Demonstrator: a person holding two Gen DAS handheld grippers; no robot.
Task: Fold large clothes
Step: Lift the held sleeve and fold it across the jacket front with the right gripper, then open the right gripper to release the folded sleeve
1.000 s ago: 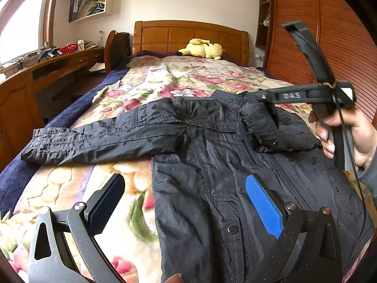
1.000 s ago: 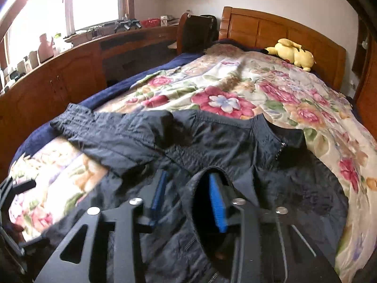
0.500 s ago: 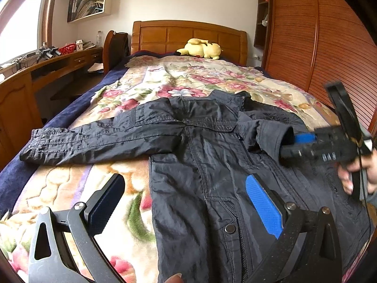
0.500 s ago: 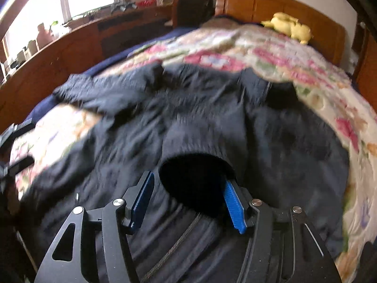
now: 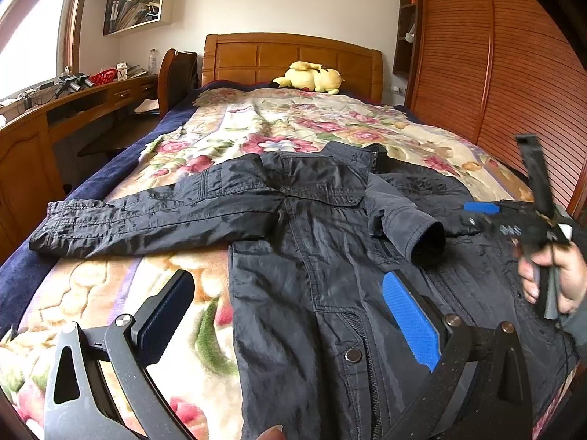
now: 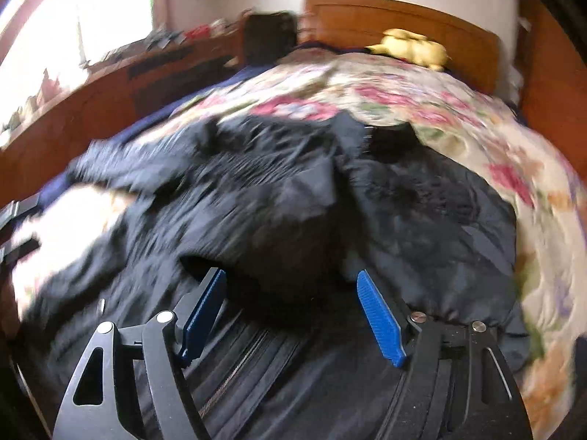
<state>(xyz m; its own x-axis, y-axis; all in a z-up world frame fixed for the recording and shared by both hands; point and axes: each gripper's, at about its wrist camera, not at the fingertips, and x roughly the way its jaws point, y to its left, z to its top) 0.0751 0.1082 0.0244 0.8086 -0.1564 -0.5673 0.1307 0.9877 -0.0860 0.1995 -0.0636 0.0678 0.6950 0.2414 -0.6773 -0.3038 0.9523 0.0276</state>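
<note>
A large black jacket [image 5: 323, 256] lies face up on the floral bedspread [image 5: 279, 124], collar toward the headboard. Its left sleeve [image 5: 146, 216] stretches out flat to the left. Its right sleeve [image 5: 411, 220] is folded in over the chest, cuff open and lying loose. My left gripper [image 5: 290, 315] is open and empty, low over the jacket's lower front. My right gripper [image 6: 293, 315] is open and empty just behind the folded sleeve's cuff [image 6: 279, 256]; it also shows in the left wrist view [image 5: 480, 212], held by a hand at the jacket's right side. The right wrist view is blurred.
A yellow plush toy [image 5: 312, 77] lies by the wooden headboard [image 5: 290, 55]. A wooden desk [image 5: 73, 102] and a chair [image 5: 176, 77] stand along the bed's left side. A slatted wooden wardrobe [image 5: 495, 73] lines the right side.
My right gripper carried the right sleeve's cuff in over the chest, lowered it, opened and let it go, then drew back to the right. My left gripper has stayed put.
</note>
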